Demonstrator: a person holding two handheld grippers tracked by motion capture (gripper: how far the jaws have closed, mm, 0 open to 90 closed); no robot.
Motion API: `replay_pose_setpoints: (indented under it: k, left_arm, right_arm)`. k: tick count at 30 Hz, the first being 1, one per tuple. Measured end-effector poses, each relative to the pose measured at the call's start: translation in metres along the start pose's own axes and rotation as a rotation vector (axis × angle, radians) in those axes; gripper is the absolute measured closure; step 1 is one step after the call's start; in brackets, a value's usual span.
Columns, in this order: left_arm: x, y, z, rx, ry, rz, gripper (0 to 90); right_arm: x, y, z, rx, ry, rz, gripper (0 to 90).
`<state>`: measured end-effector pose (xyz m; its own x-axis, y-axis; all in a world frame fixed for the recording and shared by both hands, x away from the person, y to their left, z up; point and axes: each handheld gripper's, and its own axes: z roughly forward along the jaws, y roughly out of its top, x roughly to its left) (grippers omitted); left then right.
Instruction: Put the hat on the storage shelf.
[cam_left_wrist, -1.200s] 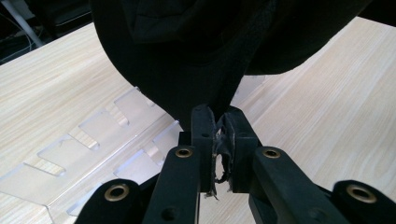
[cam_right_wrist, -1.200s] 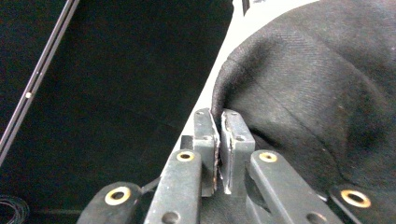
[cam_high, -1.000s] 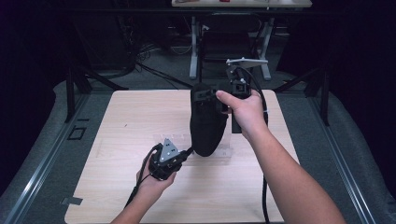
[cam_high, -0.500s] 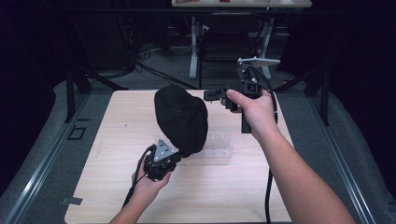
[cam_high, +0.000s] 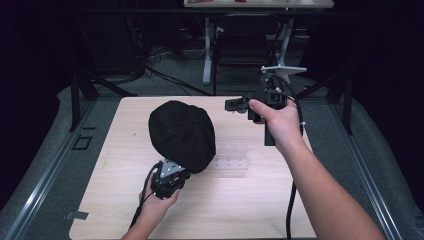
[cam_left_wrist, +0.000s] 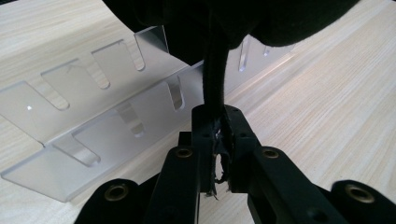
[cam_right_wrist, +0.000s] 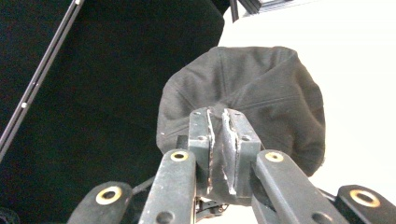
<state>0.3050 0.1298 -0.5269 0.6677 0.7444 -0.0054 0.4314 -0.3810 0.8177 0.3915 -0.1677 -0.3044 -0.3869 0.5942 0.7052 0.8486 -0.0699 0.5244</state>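
A black cap (cam_high: 182, 132) stands raised over the left half of the wooden table (cam_high: 250, 210). My left gripper (cam_high: 172, 175) is under it, shut on its lower edge; in the left gripper view the black fabric (cam_left_wrist: 280, 23) runs down between the closed jaws (cam_left_wrist: 218, 126). My right gripper (cam_high: 236, 104) hangs in the air to the right of the cap and apart from it, jaws pointing left. In the right gripper view its jaws (cam_right_wrist: 223, 116) are shut with nothing between them, and the cap (cam_right_wrist: 261, 88) sits beyond them.
A clear acrylic rack with slots (cam_high: 230, 157) lies on the table just right of the cap, close to my left gripper (cam_left_wrist: 93, 116). Dark floor, metal rails and table legs (cam_high: 207, 55) surround the table.
My right gripper let go of the cap and drew back to the right. The cap swung left and now stands over my left gripper, which still grips it.
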Motion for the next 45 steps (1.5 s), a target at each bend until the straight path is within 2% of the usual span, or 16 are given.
replay_pose_setpoints:
  k: [4,9,15,16,25,29,33,36,41,45]
  left_arm:
    - [0.001,-0.003,-0.001,-0.005,-0.006,-0.015,84.6]
    - [0.001,-0.005,-0.002,-0.006,-0.004,-0.015,82.4]
    - [0.005,-0.006,-0.009,-0.017,0.003,-0.034,71.7]
    - [0.005,-0.007,-0.011,-0.022,-0.003,-0.059,69.0]
    - [0.013,-0.015,-0.025,-0.023,-0.004,-0.072,56.2]
    - [0.016,-0.020,-0.032,-0.023,0.000,-0.082,51.2]
    - [0.021,-0.027,-0.040,-0.028,0.010,-0.080,48.6]
    - [0.025,-0.032,-0.045,-0.039,0.024,-0.094,47.6]
    - [0.032,-0.042,-0.047,-0.050,0.036,-0.135,46.0]
    - [0.033,-0.046,-0.045,-0.030,0.039,-0.127,46.0]
  right_arm:
    - [-0.002,-0.001,-0.002,-0.003,-0.023,-0.007,81.5]
    - [-0.004,-0.003,-0.005,-0.002,-0.031,-0.008,81.5]
    - [-0.008,-0.008,-0.008,-0.008,-0.064,-0.014,81.0]
    - [-0.009,-0.009,-0.010,-0.013,-0.076,-0.019,81.0]
    - [-0.018,-0.022,-0.016,-0.013,-0.135,-0.042,80.7]
    - [-0.025,-0.031,-0.019,-0.015,-0.153,-0.049,79.8]
    - [-0.032,-0.044,-0.021,-0.014,-0.199,-0.081,78.8]
    - [-0.038,-0.053,-0.022,-0.013,-0.226,-0.096,78.4]
    - [-0.047,-0.069,-0.020,-0.002,-0.272,-0.132,77.5]
    - [-0.052,-0.082,-0.017,0.010,-0.295,-0.170,76.2]
